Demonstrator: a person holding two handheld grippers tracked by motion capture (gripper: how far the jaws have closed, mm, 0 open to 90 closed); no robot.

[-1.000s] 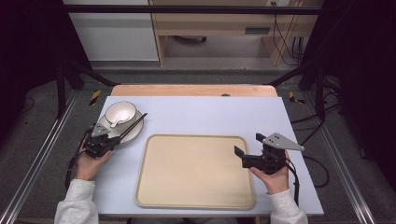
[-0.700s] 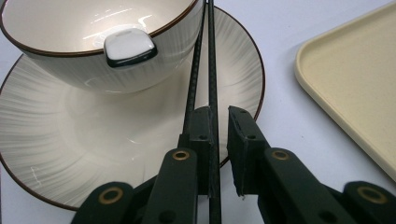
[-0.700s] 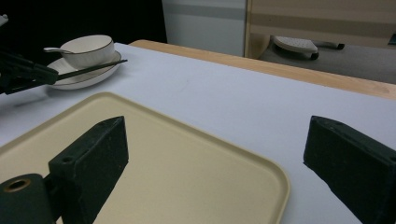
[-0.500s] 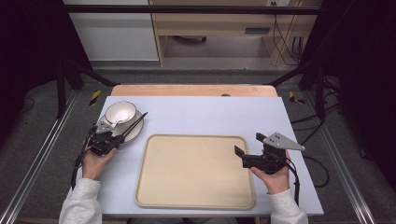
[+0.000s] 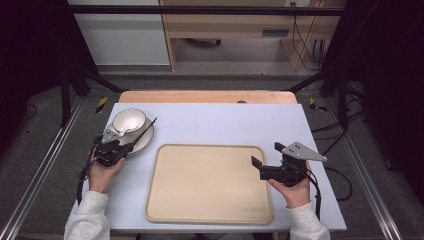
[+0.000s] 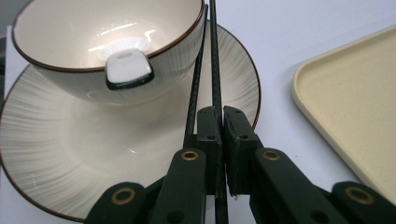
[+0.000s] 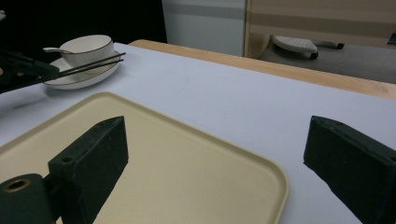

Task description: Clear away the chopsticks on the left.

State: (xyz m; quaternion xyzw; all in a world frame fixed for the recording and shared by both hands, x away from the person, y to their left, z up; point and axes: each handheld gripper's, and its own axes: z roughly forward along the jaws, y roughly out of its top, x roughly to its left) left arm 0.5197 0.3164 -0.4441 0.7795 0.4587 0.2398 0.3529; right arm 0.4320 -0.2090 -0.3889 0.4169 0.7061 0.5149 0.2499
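Left gripper (image 6: pixel 223 154): jaws pressed together, pinching a pair of dark chopsticks (image 6: pixel 211 60) near their lower ends. Chopsticks running up and away across the plate (image 6: pixel 60 154), alongside the bowl (image 6: pixel 107 46); whether touching its rim, cannot tell. Bowl cream inside with a dark rim line, standing on the ribbed cream plate. White spoon (image 6: pixel 127 70) lying in the bowl, handle end hooked over the near rim. In the high view, same group at the bench's left: left gripper (image 5: pixel 114 149) held in the left hand (image 5: pixel 102 172), chopsticks (image 5: pixel 142 132) slanting up to the right over the plate (image 5: pixel 142 142), bowl (image 5: pixel 129 120) on its far part.

Right gripper (image 7: pixel 215 154): jaws spread wide, nothing between them, hanging over the near right corner of the beige tray (image 7: pixel 187 177). In the high view, right gripper (image 5: pixel 262 167) at the tray's right edge, held in the right hand (image 5: pixel 295 190). Tray (image 5: pixel 207 182) bare, mid-bench, just right of the plate.

Pale blue bench (image 5: pixel 225 120), wooden strip along its far edge.

No readable writing or brand marks anywhere.
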